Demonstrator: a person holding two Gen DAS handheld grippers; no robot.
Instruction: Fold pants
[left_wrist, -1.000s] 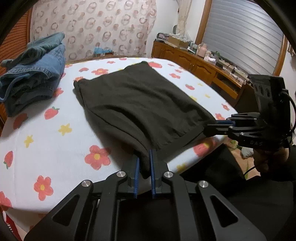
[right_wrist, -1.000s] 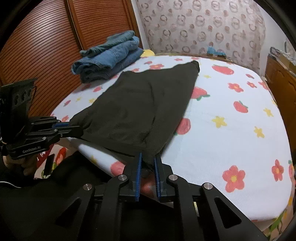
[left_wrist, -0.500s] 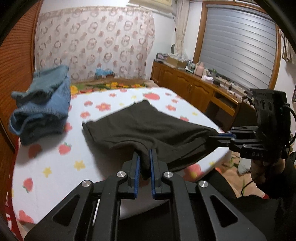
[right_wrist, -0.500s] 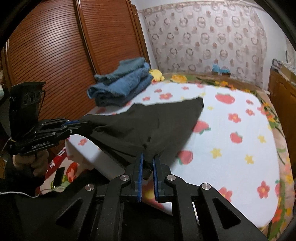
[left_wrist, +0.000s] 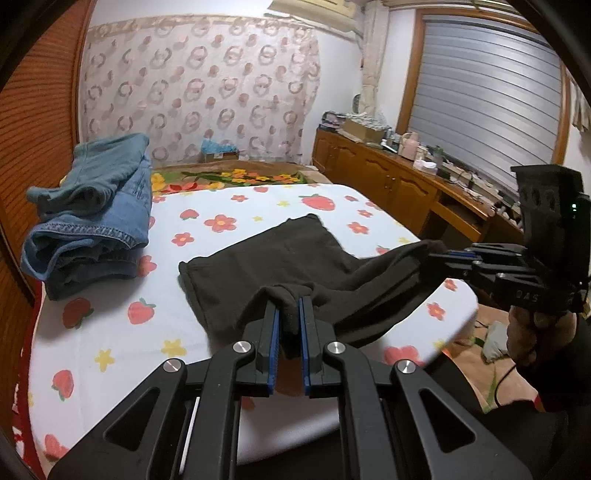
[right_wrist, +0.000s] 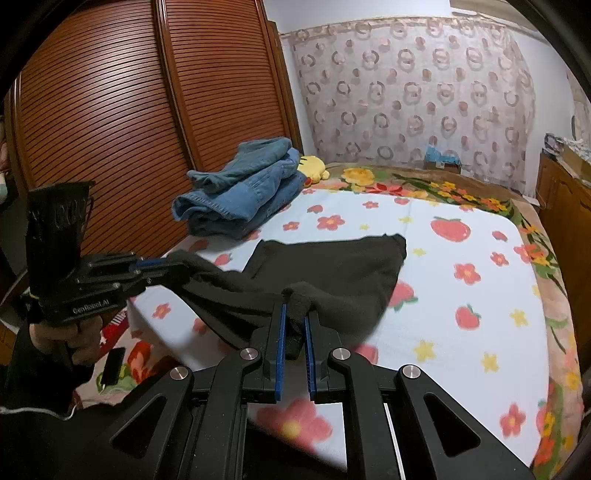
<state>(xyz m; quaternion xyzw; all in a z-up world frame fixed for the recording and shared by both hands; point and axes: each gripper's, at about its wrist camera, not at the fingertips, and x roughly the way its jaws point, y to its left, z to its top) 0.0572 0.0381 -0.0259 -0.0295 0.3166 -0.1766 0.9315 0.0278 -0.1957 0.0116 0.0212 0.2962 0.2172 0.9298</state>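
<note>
The dark pants (left_wrist: 303, 251) lie on the flowered bed sheet (left_wrist: 110, 332), with their near edge lifted off the bed. My left gripper (left_wrist: 288, 314) is shut on one near corner of the pants. My right gripper (right_wrist: 295, 314) is shut on the other near corner; it also shows in the left wrist view (left_wrist: 439, 254). The left gripper shows in the right wrist view (right_wrist: 177, 264). The near edge hangs stretched between the two grippers, above the far half of the pants (right_wrist: 332, 262), which rests flat on the bed.
A pile of blue jeans (left_wrist: 92, 210) sits at the bed's far left, also in the right wrist view (right_wrist: 243, 188). A wooden slatted wardrobe (right_wrist: 110, 129) stands left of the bed. A wooden sideboard (left_wrist: 406, 184) with clutter runs along the right.
Both grippers have lifted the near edge of the pants off the bed and carried it up and toward the far end. The pants now fold over themselves.
</note>
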